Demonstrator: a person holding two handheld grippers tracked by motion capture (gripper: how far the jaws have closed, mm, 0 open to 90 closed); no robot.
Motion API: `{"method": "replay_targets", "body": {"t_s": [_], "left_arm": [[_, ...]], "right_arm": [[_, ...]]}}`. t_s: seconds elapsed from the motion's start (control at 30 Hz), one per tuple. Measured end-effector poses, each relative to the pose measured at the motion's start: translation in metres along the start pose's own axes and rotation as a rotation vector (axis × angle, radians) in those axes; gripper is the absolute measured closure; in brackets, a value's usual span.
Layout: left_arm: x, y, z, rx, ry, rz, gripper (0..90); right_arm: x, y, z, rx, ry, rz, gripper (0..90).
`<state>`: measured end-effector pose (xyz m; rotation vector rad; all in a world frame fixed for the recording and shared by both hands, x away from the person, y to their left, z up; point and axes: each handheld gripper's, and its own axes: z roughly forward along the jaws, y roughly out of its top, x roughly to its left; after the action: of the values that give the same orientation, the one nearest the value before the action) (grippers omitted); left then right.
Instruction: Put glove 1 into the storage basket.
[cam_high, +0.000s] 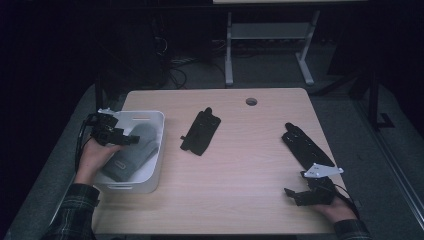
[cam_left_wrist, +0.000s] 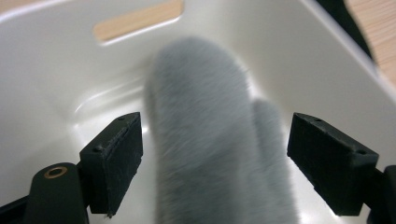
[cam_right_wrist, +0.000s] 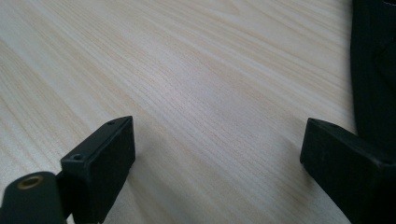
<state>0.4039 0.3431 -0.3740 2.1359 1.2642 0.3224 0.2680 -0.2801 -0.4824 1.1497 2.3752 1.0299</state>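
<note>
**High view: grey mitten lies in the bin, two black gloves wait on the surface**

The left tool hangs over the white bin at the nine o'clock edge of the wooden surface. In the left gripper view its jaws stand wide apart, with the grey mitten lying between and below them; the pads do not press on it, so it holds nothing. The mitten rests inside the bin, its long axis running roughly from seven to one o'clock.

The right tool rests low at about five o'clock, jaws spread wide over bare wood and empty. Just beyond it, toward one o'clock, lies a long black glove, its length running from eleven down to five o'clock; its near end lies just beside the right tool, so the right hand is judged the nearer one for it. A second black glove lies near the middle, just right of the bin, closer to the left tool. Nothing stands between either tool and its nearest glove.
</note>
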Motion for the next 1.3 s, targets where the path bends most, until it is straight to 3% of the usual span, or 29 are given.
{"method": "replay_targets", "body": {"t_s": [0.07, 0.33, 0.77, 1.03, 1.17, 1.3], "left_arm": [[-0.007, 0.003, -0.002, -0.019, -0.025, -0.002, 17.4], [-0.042, 0.018, -0.003, -0.062, -0.076, 0.069, 17.5], [-0.118, 0.035, 0.013, -0.088, -0.191, 0.18, 17.5], [-0.161, 0.035, 0.024, -0.1, -0.256, 0.242, 17.4], [-0.182, 0.03, 0.034, -0.09, -0.287, 0.269, 17.4], [-0.194, 0.021, 0.049, -0.071, -0.31, 0.287, 17.4]], "right_arm": [[0.0, 0.0, 0.0, 0.0, 0.0, 0.0, 10.0], [0.0, 0.0, 0.0, 0.001, 0.0, 0.0, 9.9], [0.001, 0.001, 0.0, 0.011, 0.0, 0.005, 10.4], [0.0, 0.007, -0.005, 0.044, -0.007, -0.015, 26.8], [-0.001, 0.011, -0.01, 0.043, -0.006, 0.003, 40.7], [-0.002, 0.017, -0.013, 0.038, -0.004, 0.003, 55.5]]}}
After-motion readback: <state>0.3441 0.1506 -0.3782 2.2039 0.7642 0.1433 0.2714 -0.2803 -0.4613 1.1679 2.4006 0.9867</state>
